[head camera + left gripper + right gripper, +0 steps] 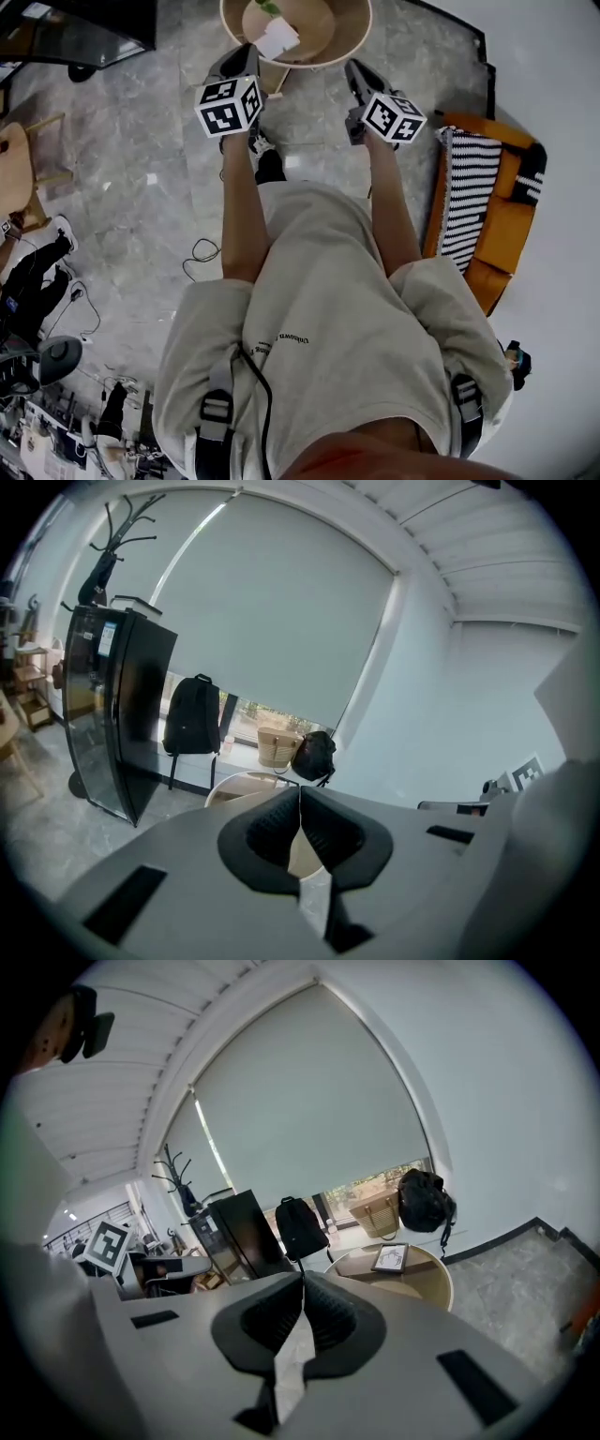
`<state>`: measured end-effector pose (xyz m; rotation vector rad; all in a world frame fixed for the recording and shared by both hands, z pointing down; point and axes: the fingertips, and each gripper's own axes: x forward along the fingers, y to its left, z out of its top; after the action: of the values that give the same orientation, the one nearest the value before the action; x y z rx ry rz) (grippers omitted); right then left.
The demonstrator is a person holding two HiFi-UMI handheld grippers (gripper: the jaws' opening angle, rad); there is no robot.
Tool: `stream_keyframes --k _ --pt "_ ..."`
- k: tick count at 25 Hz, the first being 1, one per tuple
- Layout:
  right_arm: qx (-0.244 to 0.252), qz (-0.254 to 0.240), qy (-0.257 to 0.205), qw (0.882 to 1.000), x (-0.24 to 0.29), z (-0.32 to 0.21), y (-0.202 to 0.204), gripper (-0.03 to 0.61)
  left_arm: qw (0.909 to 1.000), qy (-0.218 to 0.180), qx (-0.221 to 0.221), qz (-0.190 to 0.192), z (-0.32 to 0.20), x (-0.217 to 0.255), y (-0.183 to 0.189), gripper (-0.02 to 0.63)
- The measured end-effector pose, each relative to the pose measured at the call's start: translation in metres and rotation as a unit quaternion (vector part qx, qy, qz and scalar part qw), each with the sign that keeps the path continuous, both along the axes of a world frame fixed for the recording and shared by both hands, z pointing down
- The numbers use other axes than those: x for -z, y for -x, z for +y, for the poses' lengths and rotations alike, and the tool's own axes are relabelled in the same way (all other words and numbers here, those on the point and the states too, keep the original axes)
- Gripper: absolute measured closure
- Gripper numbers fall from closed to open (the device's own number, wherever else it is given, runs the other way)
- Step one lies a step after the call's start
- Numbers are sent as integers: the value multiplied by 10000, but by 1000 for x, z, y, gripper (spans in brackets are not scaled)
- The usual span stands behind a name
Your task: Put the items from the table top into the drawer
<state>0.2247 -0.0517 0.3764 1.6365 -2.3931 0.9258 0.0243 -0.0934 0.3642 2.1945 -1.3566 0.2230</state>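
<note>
A round wooden table [358,36] stands ahead of me at the top of the head view, with a white item [277,39] and something green [269,7] on it. My left gripper [246,52] and right gripper [357,69] are held out side by side just short of its near rim, above the floor. Both are shut with nothing between the jaws. The left gripper [300,791] looks at the table [234,785] from a distance. Past the right gripper [302,1281], the table [431,1283] carries a flat framed picture [391,1258]. No drawer shows in any view.
An orange seat with a striped cushion [469,192] stands to my right. A wooden chair [19,173] and floor cables [202,253] lie to the left. By the window are a black cabinet [117,714], a backpack [190,716], a wicker bag [275,747] and a black bag [314,755].
</note>
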Motion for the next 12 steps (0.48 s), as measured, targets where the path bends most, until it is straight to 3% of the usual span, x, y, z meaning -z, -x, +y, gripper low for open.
stream_keyframes --k 8,12 --pt "714 344 305 9964 -35 -74 66 545 9978 498 441 57 -34 -57 73 592" --pt "1063 709 441 9908 -52 -93 78 545 9949 690 737 66 -37 -77 91 592"
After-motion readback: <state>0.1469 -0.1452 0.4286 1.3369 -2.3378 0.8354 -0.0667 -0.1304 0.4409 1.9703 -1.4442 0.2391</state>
